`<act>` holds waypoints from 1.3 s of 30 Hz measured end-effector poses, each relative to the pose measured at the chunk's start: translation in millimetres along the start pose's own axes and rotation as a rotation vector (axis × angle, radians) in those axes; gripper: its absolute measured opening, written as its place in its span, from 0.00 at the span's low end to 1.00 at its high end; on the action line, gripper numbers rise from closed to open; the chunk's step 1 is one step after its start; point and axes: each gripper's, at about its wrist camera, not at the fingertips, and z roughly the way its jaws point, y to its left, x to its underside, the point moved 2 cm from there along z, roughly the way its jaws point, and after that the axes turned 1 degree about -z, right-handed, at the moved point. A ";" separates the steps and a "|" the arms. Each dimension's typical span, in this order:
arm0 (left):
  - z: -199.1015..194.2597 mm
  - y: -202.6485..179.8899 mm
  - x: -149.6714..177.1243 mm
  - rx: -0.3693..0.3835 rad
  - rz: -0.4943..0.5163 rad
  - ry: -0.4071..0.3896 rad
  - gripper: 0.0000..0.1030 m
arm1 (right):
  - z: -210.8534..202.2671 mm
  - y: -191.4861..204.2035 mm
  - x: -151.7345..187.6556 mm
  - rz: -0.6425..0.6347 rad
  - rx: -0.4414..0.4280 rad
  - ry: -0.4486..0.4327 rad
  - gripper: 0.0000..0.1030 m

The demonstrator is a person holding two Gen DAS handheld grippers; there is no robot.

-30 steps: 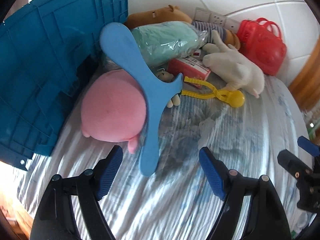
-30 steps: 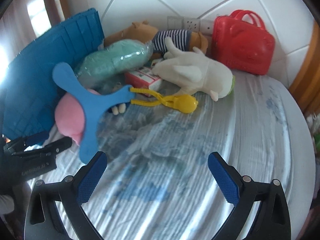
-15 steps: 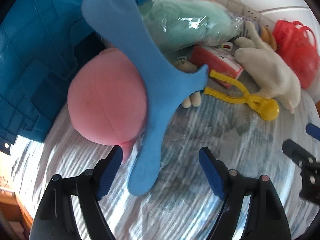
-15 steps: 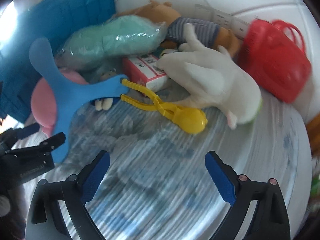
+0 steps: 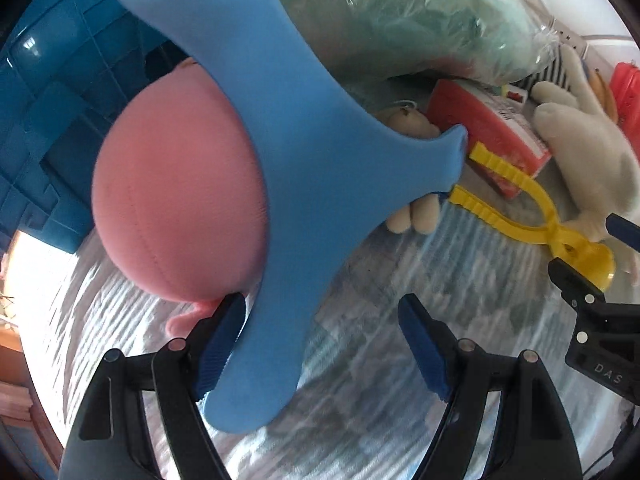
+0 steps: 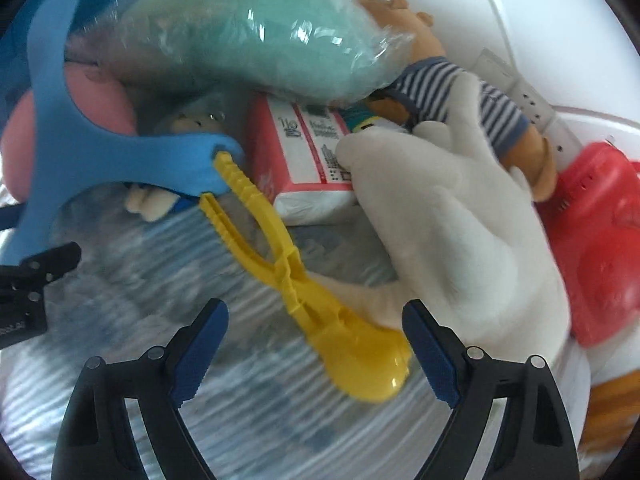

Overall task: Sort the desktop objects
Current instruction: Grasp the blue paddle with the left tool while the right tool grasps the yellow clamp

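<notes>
- The left tongs (image 5: 320,344) hang released over the striped cover (image 5: 360,420), jaws apart, nothing pinched.
- The blue three-armed toy (image 5: 296,184) reaches down between those jaws; its lowest arm runs lengthwise toward the camera, close against the left pad, with a clear gap to the right pad. Whether it touches the left pad I cannot tell.
- That toy lies across a pink plush ball (image 5: 176,200), which sits just beside the blue crate (image 5: 44,128) standing on edge at the left. What the crate holds is hidden.
- The right tongs (image 6: 316,344) are also released; their jaws have just been closing a little, with the round head of the yellow scoop (image 6: 360,360) lying between them, nearer the right pad, not yet pressed.
- The scoop's long axis slants away from the right tongs, up and to the left, its two handles ending at the blue toy's tip (image 6: 224,152).
- So each hand has its own target: the left is nearer the blue toy, the right nearer the scoop.
- Behind lie a white plush (image 6: 460,240), a red-and-white box (image 6: 304,152), a bagged green pillow (image 6: 256,40), a striped doll (image 6: 460,92) and a red basket (image 6: 600,240), whose contents cannot be seen.
</notes>
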 end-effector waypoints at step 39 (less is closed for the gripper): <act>-73.2 74.5 115.5 0.073 0.054 0.099 0.26 | -88.2 52.4 65.9 0.208 -0.244 0.036 0.15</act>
